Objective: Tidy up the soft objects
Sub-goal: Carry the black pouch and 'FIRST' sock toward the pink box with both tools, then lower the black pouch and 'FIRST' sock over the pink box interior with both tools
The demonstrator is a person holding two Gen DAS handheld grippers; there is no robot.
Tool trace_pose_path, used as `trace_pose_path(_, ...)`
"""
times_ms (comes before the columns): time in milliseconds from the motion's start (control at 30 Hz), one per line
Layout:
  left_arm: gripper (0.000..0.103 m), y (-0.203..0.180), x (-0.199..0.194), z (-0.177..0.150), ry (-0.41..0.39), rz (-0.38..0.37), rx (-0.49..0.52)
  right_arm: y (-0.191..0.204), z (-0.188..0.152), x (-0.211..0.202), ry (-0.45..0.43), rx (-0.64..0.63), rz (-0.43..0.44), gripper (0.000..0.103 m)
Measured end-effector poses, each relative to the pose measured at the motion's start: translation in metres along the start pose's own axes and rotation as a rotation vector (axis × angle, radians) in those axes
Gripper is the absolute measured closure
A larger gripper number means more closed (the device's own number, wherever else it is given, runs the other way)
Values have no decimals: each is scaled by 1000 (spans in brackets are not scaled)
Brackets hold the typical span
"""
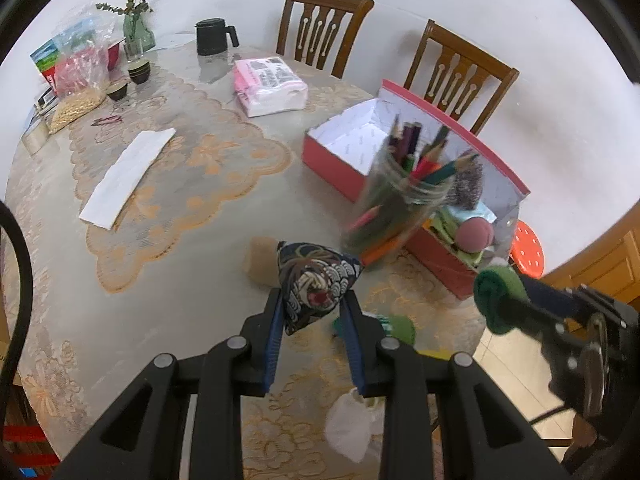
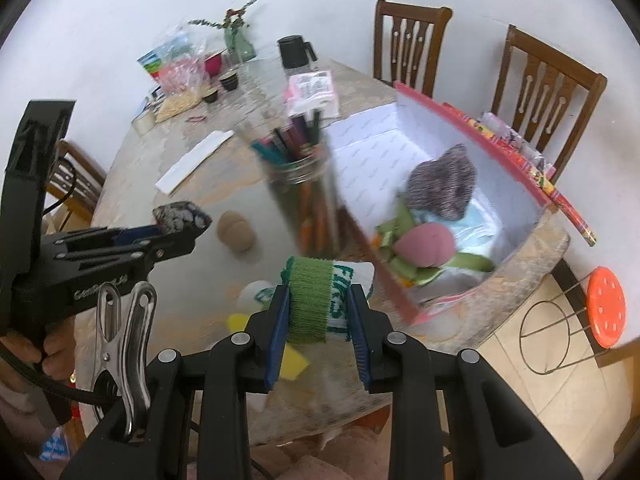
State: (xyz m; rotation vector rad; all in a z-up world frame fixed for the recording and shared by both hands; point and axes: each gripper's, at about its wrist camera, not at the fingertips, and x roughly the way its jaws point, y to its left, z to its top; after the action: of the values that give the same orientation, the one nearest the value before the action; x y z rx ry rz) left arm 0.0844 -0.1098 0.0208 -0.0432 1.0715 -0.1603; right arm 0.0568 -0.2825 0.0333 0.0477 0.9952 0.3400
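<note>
In the red box (image 2: 404, 304) at 3 o'clock: several soft items. Left tool (image 1: 314, 312) holds a patterned beanbag (image 1: 318, 284), right tool (image 2: 318, 312) a green knit roll (image 2: 310, 300); tan sponge (image 2: 237, 230) remains on the tabletop (image 1: 160, 280).

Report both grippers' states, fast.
Left gripper: closed on the patterned pouch.
Right gripper: closed on the green knitted piece.

Left gripper (image 1: 314, 304): pitched steeply down, blue pads closed on a patterned pouch (image 1: 318, 280), which is pinched at its lower half with the bulk projecting past the fingertips. Right gripper (image 2: 318, 306): likewise angled down, pads pressed on both sides of a green knitted roll (image 2: 310, 300), held crosswise between them. A hand (image 2: 44, 354) is seen wrapped round the left gripper's handle. The two grippers are held side by side, apart.
</note>
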Motion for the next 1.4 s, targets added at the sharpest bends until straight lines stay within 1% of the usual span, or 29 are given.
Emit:
trace_pose_path(200, 74, -19, 4, 7, 10, -10, 5, -24, 9, -3, -12, 15, -12, 73)
trace_pose_path(433, 74, -45, 12, 18, 19, -21, 3, -49, 27, -1, -23, -6, -15, 73)
trace_pose_path(767, 75, -84, 28, 30, 42, -51, -1, -87, 55, 8, -29, -43, 4, 73)
trace_pose_path(900, 76, -90, 32, 29, 51, -37, -11, -98, 64, 15, -22, -57, 21, 73)
trace_pose_path(1033, 76, -90, 30, 27, 51, -43, -39, -101, 71, 23, -10, -87, 43, 73)
trace_pose_path(1167, 77, -95, 24, 29, 14, -55, -48, -99, 79, 29, -4, -111, 67, 73)
trace_pose_path(1267, 77, -101, 25, 30, -4, -62, -37, -98, 85, 31, -10, -133, 78, 73)
trace_pose_path(1333, 78, -104, 29, 30, 0, -57, -34, -99, 87, 33, -9, -145, 82, 73)
trace_pose_path(1400, 77, -103, 33, 27, 20, -69, -38, -99, 89, 35, -6, -157, 83, 73)
